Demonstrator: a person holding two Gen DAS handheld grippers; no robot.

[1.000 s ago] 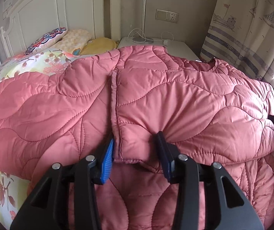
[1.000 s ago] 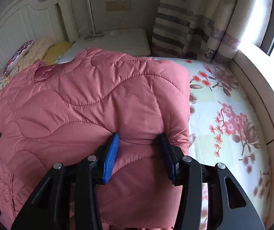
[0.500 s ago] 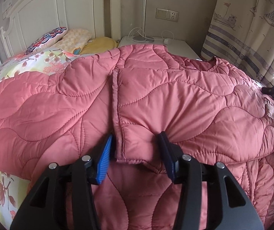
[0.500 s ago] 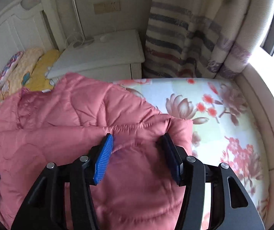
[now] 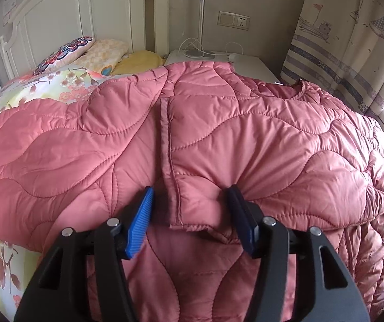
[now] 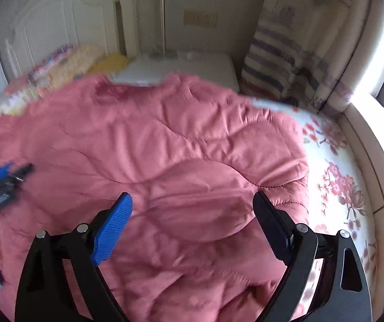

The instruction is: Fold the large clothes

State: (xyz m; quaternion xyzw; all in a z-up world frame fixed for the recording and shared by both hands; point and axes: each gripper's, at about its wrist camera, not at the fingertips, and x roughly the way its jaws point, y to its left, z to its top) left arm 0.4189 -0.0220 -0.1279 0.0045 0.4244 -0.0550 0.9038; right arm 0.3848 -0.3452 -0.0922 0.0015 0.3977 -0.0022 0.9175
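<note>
Showing bedside pillows (image 5: 95, 53), left view only

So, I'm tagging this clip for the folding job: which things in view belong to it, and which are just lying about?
Part of the job:
- pink quilted padded coat, spread on the bed
- left gripper, jaws around the coat's hem corner
- right gripper, jaws wide open

Just lying about:
- floral patterned pillow
- yellow cushion
- white bedside table
- striped curtain
- floral bedsheet
</note>
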